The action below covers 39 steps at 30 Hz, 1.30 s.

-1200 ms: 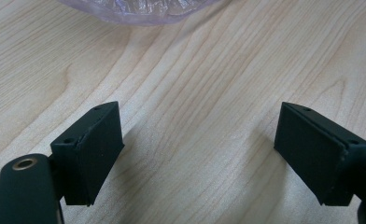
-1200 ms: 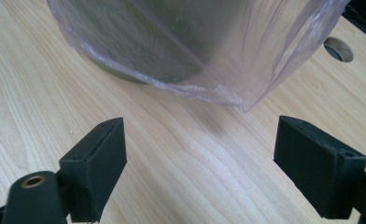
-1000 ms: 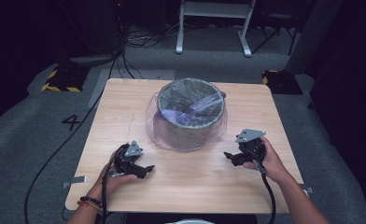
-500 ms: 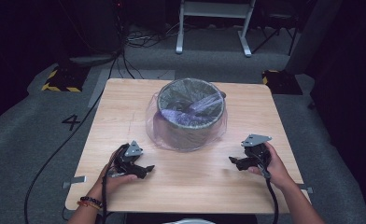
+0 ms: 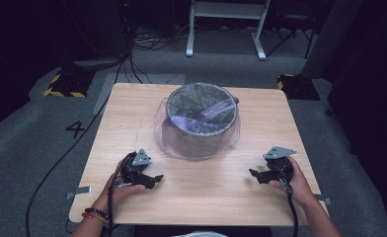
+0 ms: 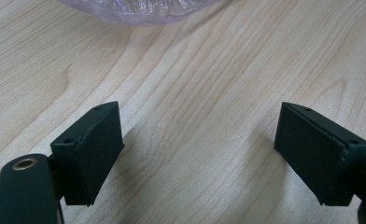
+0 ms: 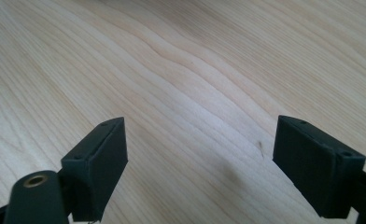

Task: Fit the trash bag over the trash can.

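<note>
High view: bin [image 5: 201, 127] with thin, slippery liner [image 5: 168, 140] mid-desk [image 5: 132, 113]; probably light. Best pinched at draped film. Left gripper [image 5: 155, 178], right gripper [image 5: 253, 174] released, empty.

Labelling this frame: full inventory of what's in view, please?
table: 1, light wood, centre
bin: 1, dark mesh, table's far middle
bin liner: 1, clear purplish plastic, lining bin and draped over its outside
metal stand: 1, white, floor behind table
floor cables: several, black, floor at left
left claw: 1, black, near-left of table, jaws open, holding nothing
right claw: 1, black, near-right of table, jaws open, holding nothing
</note>
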### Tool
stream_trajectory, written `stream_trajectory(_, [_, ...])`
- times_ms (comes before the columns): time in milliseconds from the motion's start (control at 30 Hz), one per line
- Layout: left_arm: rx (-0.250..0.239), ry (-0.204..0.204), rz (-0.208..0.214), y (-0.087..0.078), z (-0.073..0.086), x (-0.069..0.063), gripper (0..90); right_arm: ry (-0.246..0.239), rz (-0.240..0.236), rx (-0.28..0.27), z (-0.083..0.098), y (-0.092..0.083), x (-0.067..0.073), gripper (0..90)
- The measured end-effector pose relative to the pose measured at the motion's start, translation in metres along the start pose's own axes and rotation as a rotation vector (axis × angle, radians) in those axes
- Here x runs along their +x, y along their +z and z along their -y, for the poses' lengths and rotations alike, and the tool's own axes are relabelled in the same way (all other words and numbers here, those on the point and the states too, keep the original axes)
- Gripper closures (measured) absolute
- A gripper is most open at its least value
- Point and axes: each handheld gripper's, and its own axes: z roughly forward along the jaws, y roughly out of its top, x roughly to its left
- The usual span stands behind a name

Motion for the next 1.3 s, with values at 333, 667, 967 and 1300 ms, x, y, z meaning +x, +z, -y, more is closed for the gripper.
stream_trajectory(333, [0.0, 0.0, 0.0, 0.0, 0.0, 0.0, 15.0, 0.07, 0.024, -0.004, 0.019, -0.006, -0.013, 18.2])
stream_trajectory(667, [0.0, -0.001, 0.001, 0.0, 0.0, 0.0, 15.0, 0.128, 0.06, -0.002, 0.039, -0.013, -0.023, 18.2])
stream_trajectory(967, [0.0, 0.0, 0.001, 0.0, 0.0, 0.0, 15.0, 0.195, 0.082, -0.021, 0.06, -0.02, -0.033, 15.5])
stream_trajectory(1300, [-0.001, 0.002, 0.003, 0.0, 0.0, 0.0, 14.9, 0.228, 0.104, -0.075, 0.073, -0.023, -0.04, 14.2])
